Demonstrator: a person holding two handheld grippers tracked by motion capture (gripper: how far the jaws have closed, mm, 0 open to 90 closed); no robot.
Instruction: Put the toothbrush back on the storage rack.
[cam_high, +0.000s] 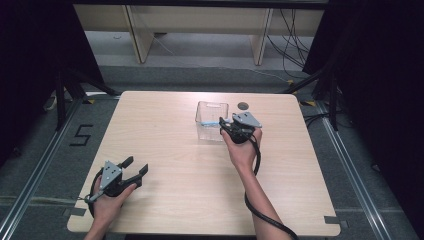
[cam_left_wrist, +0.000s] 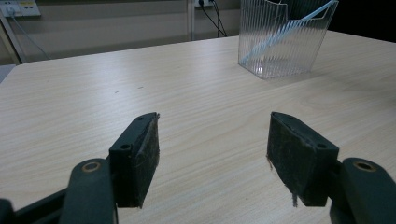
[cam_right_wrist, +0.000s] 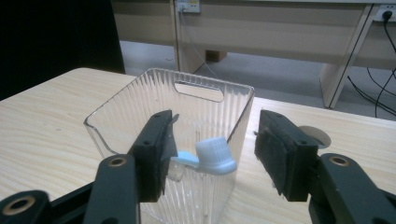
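Right tool: I see its jaws spread apart over the near rim of the clear bin, gripping nothing; in the high view it sits at the bin's right near corner.
Toothbrush: light blue handle with a white bristle head, the head poking up above the bin's near wall, right between my right jaws; I think it touches neither pad, though the left pad hides part of the handle.
Toothbrush from the left gripper view: it leans on a slant inside the bin, top end resting at the upper right corner.
Clear bin: ribbed, see-through, upright on the far middle of the worktop, a slot handle in its far wall.
Left tool: jaws wide apart, nothing between them, low over bare wood; in the high view it is near the front left, well apart from the bin.
Worktop: pale wood grain.
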